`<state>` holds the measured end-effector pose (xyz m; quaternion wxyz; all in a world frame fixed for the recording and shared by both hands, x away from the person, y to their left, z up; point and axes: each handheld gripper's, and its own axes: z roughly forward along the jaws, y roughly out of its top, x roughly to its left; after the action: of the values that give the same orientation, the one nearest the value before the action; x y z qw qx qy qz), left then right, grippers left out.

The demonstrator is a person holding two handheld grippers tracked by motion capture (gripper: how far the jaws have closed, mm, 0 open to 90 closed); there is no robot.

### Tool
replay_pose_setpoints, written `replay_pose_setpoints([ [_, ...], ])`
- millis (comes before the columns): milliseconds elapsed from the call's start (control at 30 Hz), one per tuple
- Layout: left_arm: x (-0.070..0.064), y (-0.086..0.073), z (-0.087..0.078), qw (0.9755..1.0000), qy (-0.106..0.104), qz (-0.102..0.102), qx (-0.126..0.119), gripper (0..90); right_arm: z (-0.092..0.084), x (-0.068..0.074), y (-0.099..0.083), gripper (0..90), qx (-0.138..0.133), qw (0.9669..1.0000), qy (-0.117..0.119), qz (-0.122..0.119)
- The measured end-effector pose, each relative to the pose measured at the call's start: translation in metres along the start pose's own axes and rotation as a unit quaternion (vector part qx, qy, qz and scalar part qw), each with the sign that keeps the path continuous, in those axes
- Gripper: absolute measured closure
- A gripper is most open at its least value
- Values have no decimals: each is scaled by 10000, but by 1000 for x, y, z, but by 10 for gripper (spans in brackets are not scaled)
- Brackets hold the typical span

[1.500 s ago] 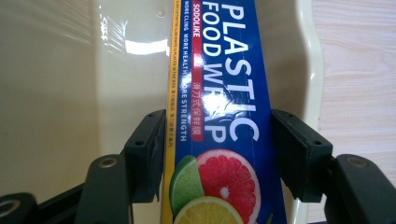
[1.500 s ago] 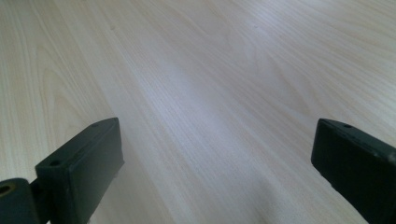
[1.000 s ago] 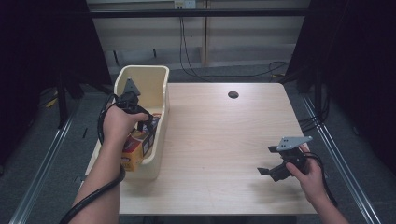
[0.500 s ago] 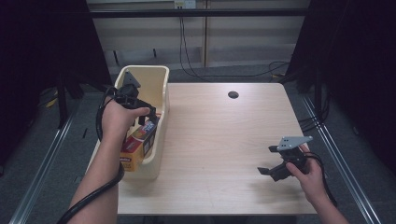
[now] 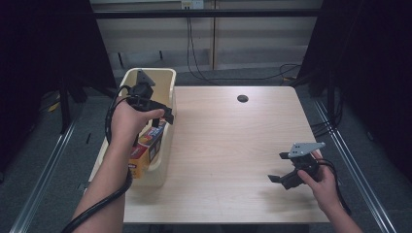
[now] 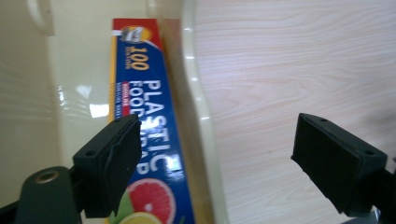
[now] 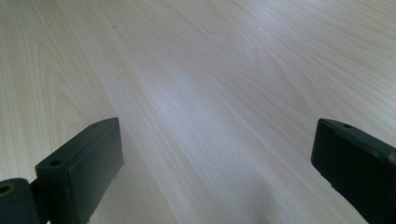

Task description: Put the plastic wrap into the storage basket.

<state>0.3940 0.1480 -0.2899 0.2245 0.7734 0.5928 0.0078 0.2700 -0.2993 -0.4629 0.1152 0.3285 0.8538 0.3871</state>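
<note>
A blue and red box of plastic food wrap (image 6: pixel 149 116) lies in the cream bin (image 5: pixel 160 77) at the table's left edge, also seen as the box (image 5: pixel 145 148) from above. My left gripper (image 5: pixel 163 115) hovers above the bin's right wall. Its jaws have just been opening and stand wide, with nothing gripped. Along the left gripper (image 6: pixel 219 135), the box and the bin's rim (image 6: pixel 198 93) lie below the gap. My right gripper (image 5: pixel 278 167) rests low over the table's front right, open. The right gripper (image 7: pixel 215 149) has bare wood between its jaws.
The light wooden table (image 5: pixel 233 136) has a round dark hole (image 5: pixel 242 98) near its far edge. Cables (image 5: pixel 194 58) run over the floor behind it. Metal rails (image 5: pixel 46 170) flank the table on both sides.
My left hand has lifted out of the bin and drifted toward its right wall, and its jaws have opened. The box stays in the bin. The right hand has kept still.
</note>
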Motion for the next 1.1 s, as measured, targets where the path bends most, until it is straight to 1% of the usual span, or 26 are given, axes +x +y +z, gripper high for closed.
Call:
replay_pose_setpoints([
  [33, -3, 0, 0, 10000, 19, 47, -28, 149, 0, 0, 0, 19, 11, 10000, -12, 12],
  [67, -3, 0, 0, 10000, 19, 47, -28, 144, -1, 0, -1, 19, 2, 10000, -26, 29],
  [100, -8, 1, -1, 9999, -21, 150, -46, 144, -1, 0, -1, 19, -21, 10000, 6, 21],
  [167, -13, 2, -1, 9997, -119, 225, -73, 144, -2, 0, -1, 19, -12, 10000, -19, 41],
  [200, -16, 2, -1, 9996, -121, 231, -92, 144, -2, 0, -1, 19, -4, 10000, -34, 43],
  [233, -16, 2, -1, 9996, -121, 231, -92, 145, -2, 0, -1, 19, -4, 10000, -34, 43],
  [267, -20, 2, 0, 9994, -204, 285, -63, 145, -1, 0, -1, 19, -5, 10000, -23, 26],
  [333, -23, 2, 2, 9991, -242, 348, -63, 145, -1, 1, -1, 19, 5, 10000, -22, 17],
  [367, -23, 2, 2, 9991, -242, 348, -63, 145, -1, 1, -1, 19, 5, 10000, -22, 17],
  [400, -25, 2, 4, 9988, -279, 389, -74, 145, -1, 0, -2, 19, 6, 10000, -7, 10],
  [433, -27, 2, 4, 9986, -285, 447, -26, 145, -1, 0, -2, 19, 8, 10000, -3, 18],
  [467, -29, 2, 5, 9986, -303, 428, -51, 146, -1, 0, -2, 19, 7, 10000, -7, 19],
  [600, -34, 2, 9, 9978, -342, 559, -33, 146, -2, 0, -2, 19, 3, 10000, 13, 34],
  [633, -36, 1, 10, 9979, -385, 520, -51, 146, -2, 0, -2, 19, 0, 10000, 1, 35],
  [667, -37, 1, 10, 9976, -371, 592, -22, 146, -2, 0, -2, 19, -1, 10000, 17, 37],
  [700, -37, 1, 10, 9976, -371, 592, -22, 146, -2, 0, -2, 19, -1, 10000, 17, 37],
  [733, -41, 1, 13, 9971, -422, 634, -20, 147, -2, 0, -2, 19, 0, 10000, 14, 33],
  [767, -41, 1, 13, 9971, -422, 634, -20, 147, -2, 0, -2, 19, 3, 10000, 11, 28],
  [800, -44, 0, 16, 9968, -466, 645, 8, 147, -2, 0, -2, 19, -3, 10000, 7, 31],
  [867, -47, 1, 19, 9962, -484, 721, 60, 147, -2, 0, -2, 19, -2, 10000, 6, 34],
  [900, -48, 1, 20, 9959, -523, 731, 63, 147, -2, 0, -2, 19, -10, 10000, -6, 18],
  [967, -49, 1, 22, 9960, -498, 739, 37, 147, -2, 0, -2, 19, -13, 10000, 10, 38],
  [1000, -51, 1, 25, 9955, -559, 766, 68, 147, -2, 0, -2, 19, -12, 10000, -6, 52],
  [1067, -53, 0, 26, 9955, -534, 771, 90, 147, -2, 0, -2, 19, -5, 10000, 0, 59],
  [1100, -53, 0, 27, 9951, -569, 800, 112, 147, -2, -1, -2, 19, -8, 10000, -3, 54],
])
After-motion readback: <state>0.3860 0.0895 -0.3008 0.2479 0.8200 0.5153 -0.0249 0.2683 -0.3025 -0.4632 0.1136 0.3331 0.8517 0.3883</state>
